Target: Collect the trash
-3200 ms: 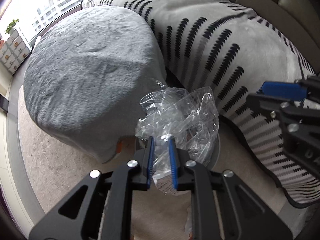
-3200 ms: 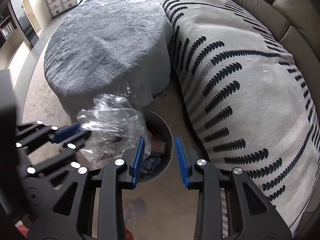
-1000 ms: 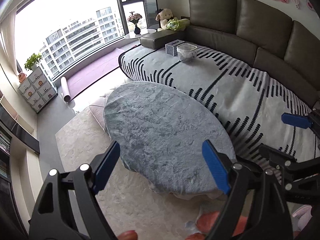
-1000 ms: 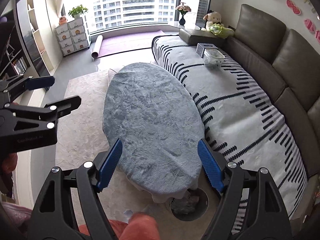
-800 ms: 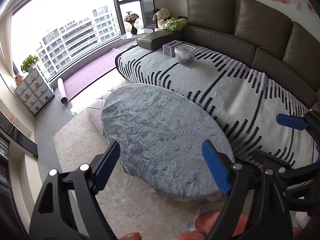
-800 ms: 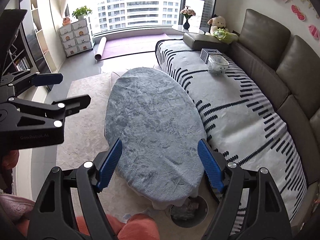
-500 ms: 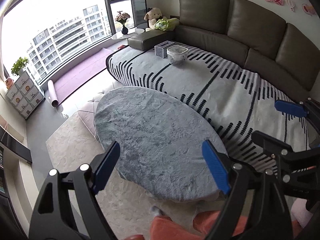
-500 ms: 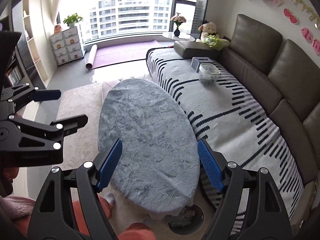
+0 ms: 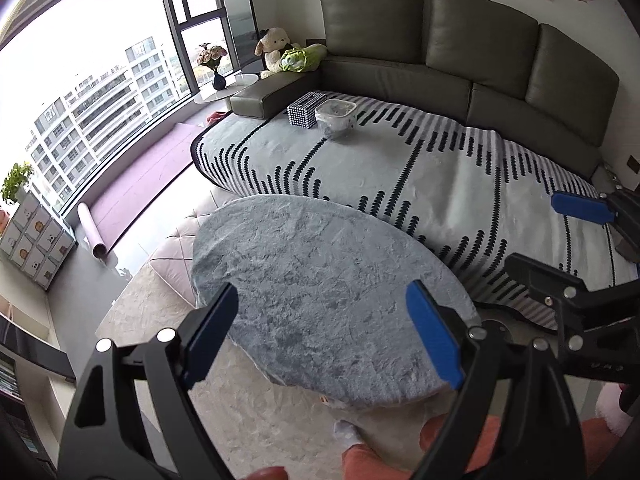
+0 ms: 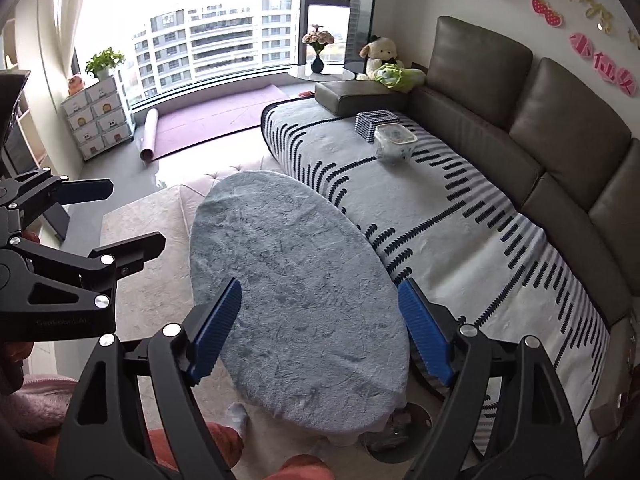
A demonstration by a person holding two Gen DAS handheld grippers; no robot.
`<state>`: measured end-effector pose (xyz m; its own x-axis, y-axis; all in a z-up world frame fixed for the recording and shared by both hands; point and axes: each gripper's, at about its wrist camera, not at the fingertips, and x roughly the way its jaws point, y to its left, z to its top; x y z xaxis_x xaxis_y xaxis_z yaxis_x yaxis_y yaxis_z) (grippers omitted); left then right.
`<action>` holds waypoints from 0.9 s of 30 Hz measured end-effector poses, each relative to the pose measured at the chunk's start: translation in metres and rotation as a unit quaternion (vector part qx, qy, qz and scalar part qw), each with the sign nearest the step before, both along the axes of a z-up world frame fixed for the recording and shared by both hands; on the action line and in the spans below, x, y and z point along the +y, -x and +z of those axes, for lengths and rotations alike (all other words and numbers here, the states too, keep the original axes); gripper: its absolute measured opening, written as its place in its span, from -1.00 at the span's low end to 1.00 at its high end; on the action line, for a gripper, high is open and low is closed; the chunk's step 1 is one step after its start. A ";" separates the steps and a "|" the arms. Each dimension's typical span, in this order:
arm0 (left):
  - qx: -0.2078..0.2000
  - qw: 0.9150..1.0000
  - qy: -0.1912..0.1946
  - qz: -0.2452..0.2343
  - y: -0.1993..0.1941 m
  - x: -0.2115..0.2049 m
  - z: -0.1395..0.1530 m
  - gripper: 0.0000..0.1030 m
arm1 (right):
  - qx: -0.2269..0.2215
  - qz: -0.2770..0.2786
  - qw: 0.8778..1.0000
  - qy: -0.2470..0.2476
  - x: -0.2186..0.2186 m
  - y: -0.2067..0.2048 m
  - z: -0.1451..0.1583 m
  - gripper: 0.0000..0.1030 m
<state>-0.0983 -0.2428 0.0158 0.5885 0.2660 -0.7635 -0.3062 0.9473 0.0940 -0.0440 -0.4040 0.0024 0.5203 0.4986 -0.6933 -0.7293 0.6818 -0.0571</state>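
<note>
My left gripper (image 9: 324, 330) is open wide and empty, held high above the grey oval table (image 9: 320, 300). My right gripper (image 10: 320, 328) is also open wide and empty, above the same table (image 10: 296, 280). A round grey trash bin (image 10: 400, 436) stands on the floor at the table's near end, beside the sofa; crumpled trash shows inside it. The bin is hidden in the left wrist view. Each gripper shows at the edge of the other's view, the right one (image 9: 560, 248) and the left one (image 10: 112, 216).
A sofa with a grey patterned blanket (image 10: 460, 220) runs along the right. On it stand a checked tissue box (image 10: 376, 124) and a clear container (image 10: 394, 142). A pale rug (image 9: 160, 320), pink pouf (image 9: 172, 256), drawers (image 10: 100, 120) and windows lie beyond. The person's legs (image 10: 216, 448) are below.
The left gripper has let go of the clear plastic bag, now gone from view. Both grippers opened wide and rose high above the table, away from the bin.
</note>
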 end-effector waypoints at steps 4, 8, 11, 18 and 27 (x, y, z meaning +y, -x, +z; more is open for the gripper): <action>0.002 1.000 0.009 -0.008 -0.003 0.008 -0.003 0.66 | -0.002 -0.011 1.000 -0.002 0.001 0.001 0.004 0.51; -0.004 1.000 0.011 -0.010 -0.001 0.013 0.002 0.66 | -0.007 -0.015 1.000 -0.006 0.004 0.004 0.011 0.52; -0.011 1.000 0.011 -0.012 0.001 0.014 0.005 0.66 | -0.012 -0.014 1.000 -0.007 0.006 0.006 0.015 0.56; -0.013 1.000 0.020 -0.014 0.000 0.012 0.003 0.66 | -0.012 -0.005 1.000 -0.001 0.007 0.009 0.011 0.58; -0.013 1.000 0.021 -0.012 0.003 0.012 0.005 0.66 | -0.006 -0.001 1.000 0.000 0.004 0.008 0.011 0.58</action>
